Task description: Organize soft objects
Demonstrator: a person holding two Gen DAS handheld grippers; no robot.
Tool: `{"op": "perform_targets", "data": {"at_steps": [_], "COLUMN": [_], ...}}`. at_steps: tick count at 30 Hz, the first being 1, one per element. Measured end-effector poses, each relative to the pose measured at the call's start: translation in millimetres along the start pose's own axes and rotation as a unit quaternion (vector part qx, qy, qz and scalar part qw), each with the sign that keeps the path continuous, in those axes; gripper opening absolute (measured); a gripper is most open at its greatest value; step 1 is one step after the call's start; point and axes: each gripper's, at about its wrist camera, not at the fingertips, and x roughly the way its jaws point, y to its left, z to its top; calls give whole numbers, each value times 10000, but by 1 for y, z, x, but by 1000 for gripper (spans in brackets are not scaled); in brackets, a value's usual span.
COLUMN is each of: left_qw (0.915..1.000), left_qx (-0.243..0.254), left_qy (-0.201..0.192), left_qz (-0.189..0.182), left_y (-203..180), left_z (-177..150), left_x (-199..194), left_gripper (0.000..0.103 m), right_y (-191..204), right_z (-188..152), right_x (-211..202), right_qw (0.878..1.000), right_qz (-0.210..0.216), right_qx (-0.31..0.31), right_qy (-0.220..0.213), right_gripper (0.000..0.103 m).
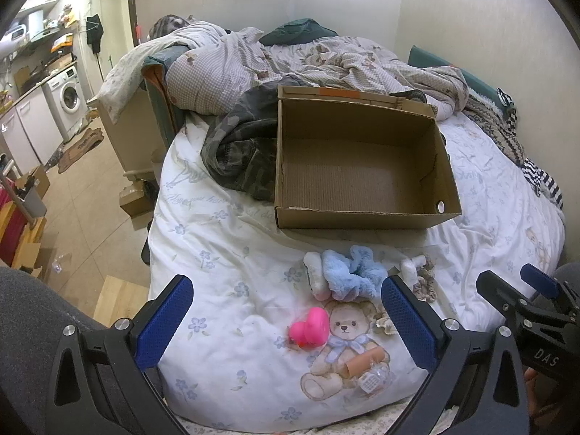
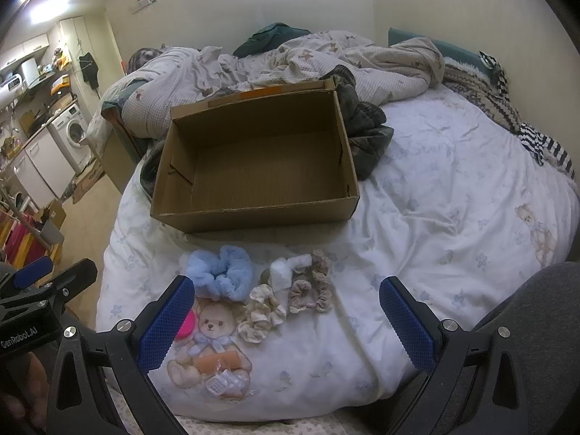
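An open, empty cardboard box sits on the white bed cover. In front of it lie a fluffy blue scrunchie, a white soft piece, a cream scrunchie, a beige-pink scrunchie and a pink heart-shaped toy. My left gripper is open, low over the cover with the pink toy between its fingers. My right gripper is open, just short of the scrunchies.
A camouflage garment lies against the box's left and far sides. Rumpled bedding and striped clothes fill the far bed. A small clear plastic item lies on the teddy print. The bed's left edge drops to floor.
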Motion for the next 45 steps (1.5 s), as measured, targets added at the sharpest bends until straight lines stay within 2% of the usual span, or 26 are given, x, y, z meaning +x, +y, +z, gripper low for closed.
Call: {"op": "perform_targets", "data": {"at_steps": [35,45], "left_qw": [10000,10000], "left_qx": [13,27], "left_qy": [17,21], "left_qz": [25,36], "left_y": [0,0], "left_z": [1,-8], "left_x": [1,7], "left_gripper": [103,103], "right_y": [-2,2], "right_z": [2,-2], "right_x": [-1,3], "right_qw": [10000,10000], "right_qz": [-2,-7], "right_qx": [8,-24], "right_qy": [27,40], "right_gripper": [103,103]}}
